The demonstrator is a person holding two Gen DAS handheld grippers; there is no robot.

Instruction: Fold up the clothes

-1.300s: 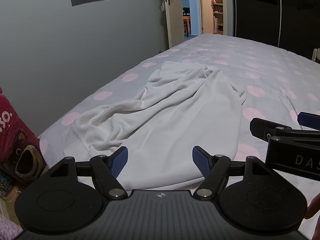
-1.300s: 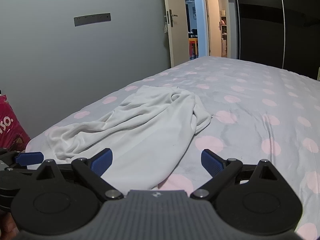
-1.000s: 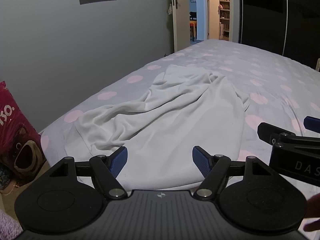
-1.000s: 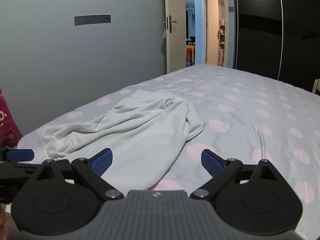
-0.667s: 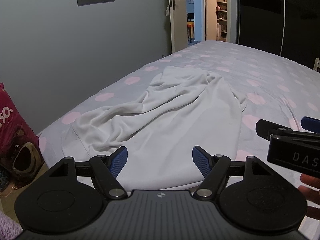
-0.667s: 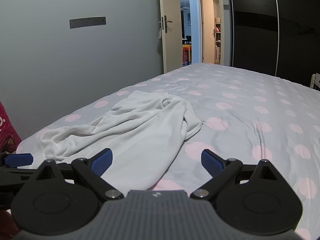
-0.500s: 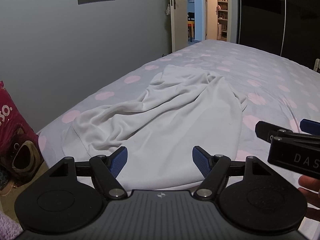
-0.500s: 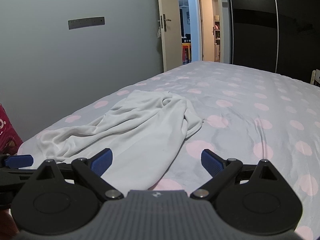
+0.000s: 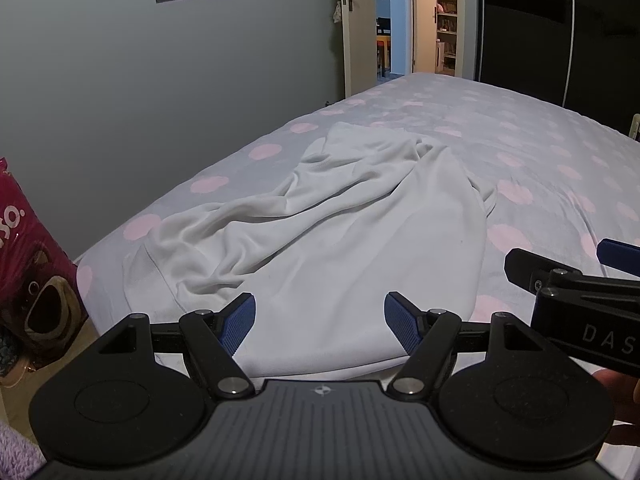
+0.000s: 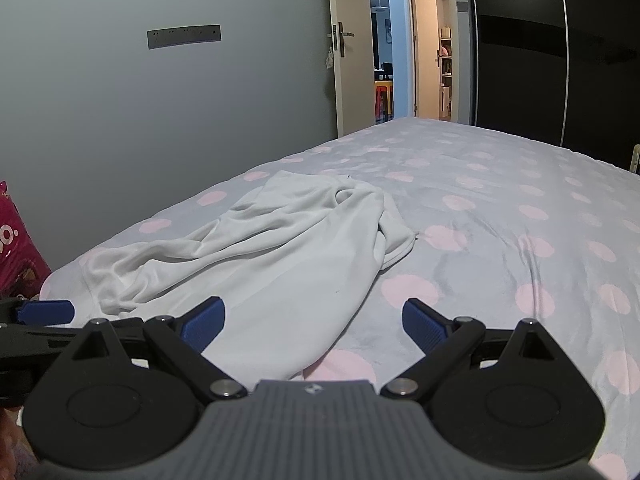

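While both grippers hang just short of the bed's near edge, neither touches anything. The left gripper [image 9: 320, 322] has its blue pads [image 9: 239, 322] spread wide, with only cloth showing in the gap between them. The right gripper [image 10: 314, 322] is spread even wider and holds nothing; its left pad sits over the cloth's near hem and its right pad over bare sheet. In the left wrist view the right gripper shows at 3 o'clock, side on, with fingertips of a hand [image 9: 618, 384] under it at 4 o'clock. In the right wrist view the left gripper's blue tip pokes in at 9 o'clock.

The cloth [image 9: 340, 240], a white garment, lies crumpled and unfolded on the bed [image 10: 520, 200], on its left side. Its near hem lies close to the bed's near edge, right ahead of the left gripper at 6 o'clock. From there it runs away toward 12 o'clock, with long folds bunched along its left side and a rolled edge at its far right. What kind of garment it is I cannot tell.

The bed's grey sheet with pink dots stretches bare to 1 and 3 o'clock. A pink bag [image 9: 28, 280] stands on the floor at 9 o'clock, beside the bed's corner. Beyond it rises a grey wall [image 10: 160, 100]. At 12 o'clock an open door [image 10: 352, 60] leads into a lit hallway, and a dark wardrobe [image 10: 560, 60] fills 1 to 2 o'clock.
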